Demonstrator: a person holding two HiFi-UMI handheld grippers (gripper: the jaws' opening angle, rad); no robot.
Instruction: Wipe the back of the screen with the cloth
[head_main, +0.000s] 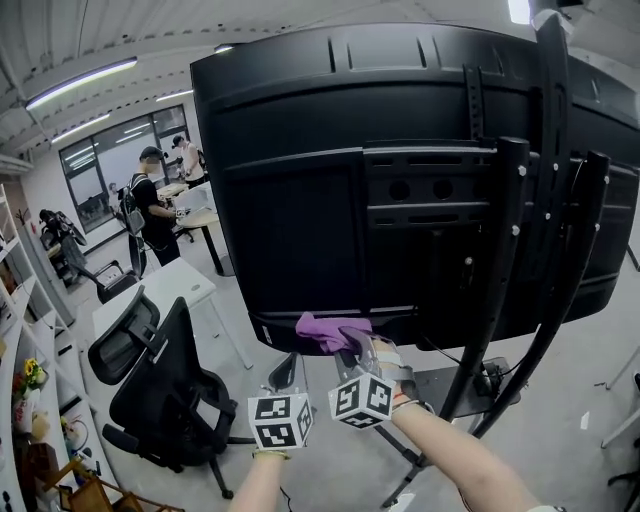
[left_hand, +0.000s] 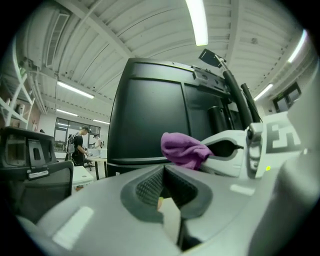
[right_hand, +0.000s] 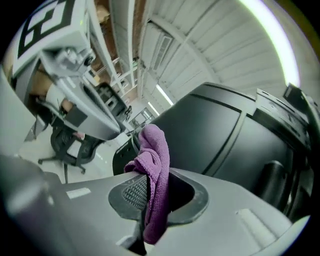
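Your right gripper (head_main: 352, 352) has its fingers clenched on the one purple cloth (head_main: 328, 331), held at the lower edge of the screen (head_main: 300, 200). Your left gripper (head_main: 285, 372), just below the screen, has its fingers closed, empty.

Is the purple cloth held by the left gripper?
No, the cloth sits clamped in the right gripper, while the left gripper holds nothing.
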